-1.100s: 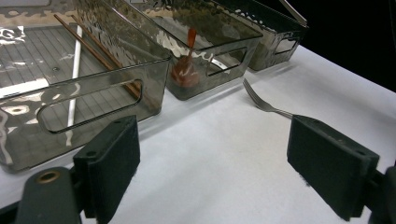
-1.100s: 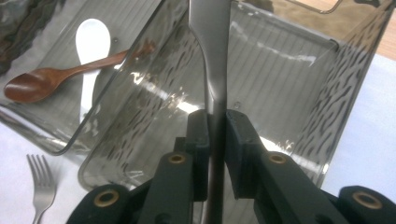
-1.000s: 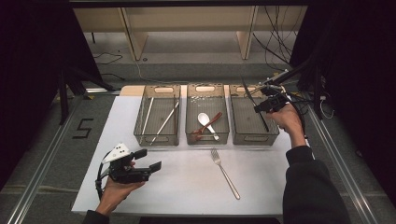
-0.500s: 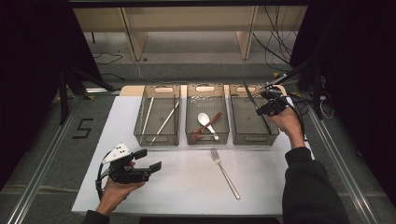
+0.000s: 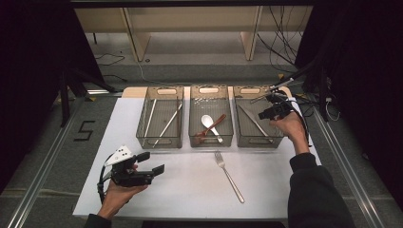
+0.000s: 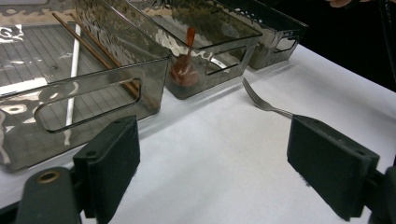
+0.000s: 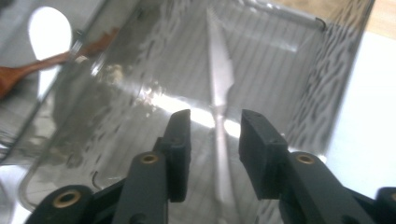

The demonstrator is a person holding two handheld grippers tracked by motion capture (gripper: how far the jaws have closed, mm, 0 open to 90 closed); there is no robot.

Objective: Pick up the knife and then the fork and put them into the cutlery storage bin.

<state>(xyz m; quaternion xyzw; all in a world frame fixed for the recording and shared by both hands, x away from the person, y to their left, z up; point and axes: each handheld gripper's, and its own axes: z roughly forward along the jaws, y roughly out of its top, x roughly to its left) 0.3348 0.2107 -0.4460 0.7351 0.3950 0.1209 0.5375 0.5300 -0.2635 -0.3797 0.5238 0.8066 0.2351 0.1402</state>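
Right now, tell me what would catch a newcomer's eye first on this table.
Three smoky clear bins stand in a row at the back of the white table. The right gripper hovers over the right bin, its jaws just opened and apart above a table knife lying on the bin's floor. A lone fork lies on the bare table in front of the bins, and the left gripper waits open at the near left.

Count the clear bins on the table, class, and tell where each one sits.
3, in a row at the table's far side: left bin with chopsticks, middle bin with spoons, right bin with a knife.
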